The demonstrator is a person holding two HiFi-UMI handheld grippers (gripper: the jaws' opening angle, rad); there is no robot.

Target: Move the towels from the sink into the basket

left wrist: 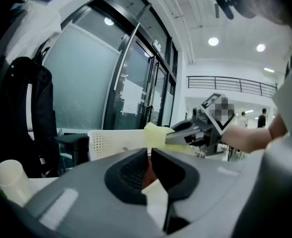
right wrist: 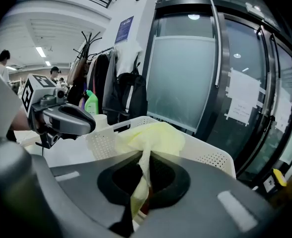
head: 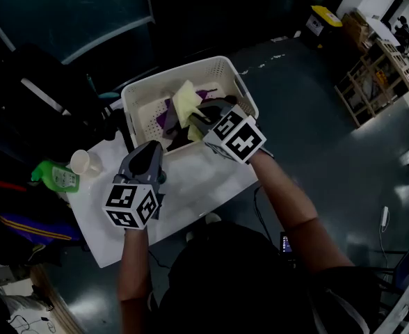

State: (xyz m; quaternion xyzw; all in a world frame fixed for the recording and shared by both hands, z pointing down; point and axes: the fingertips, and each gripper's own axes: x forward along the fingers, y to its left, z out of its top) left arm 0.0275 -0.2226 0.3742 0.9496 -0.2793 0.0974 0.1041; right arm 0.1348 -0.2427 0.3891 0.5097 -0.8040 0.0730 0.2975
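Observation:
A white perforated basket stands at the far end of a white table. In it lie a purple towel and a dark towel. My right gripper hangs over the basket, shut on a pale yellow towel that bunches up ahead of its jaws. My left gripper hovers over the table at the basket's near left corner, its jaws together with nothing between them. From there I see the right gripper and the yellow towel over the basket. No sink is in view.
A green bottle and a white cup stand at the table's left end. Dark bags and coats crowd the left side by a glass door. The floor to the right is bare, with shelving further off.

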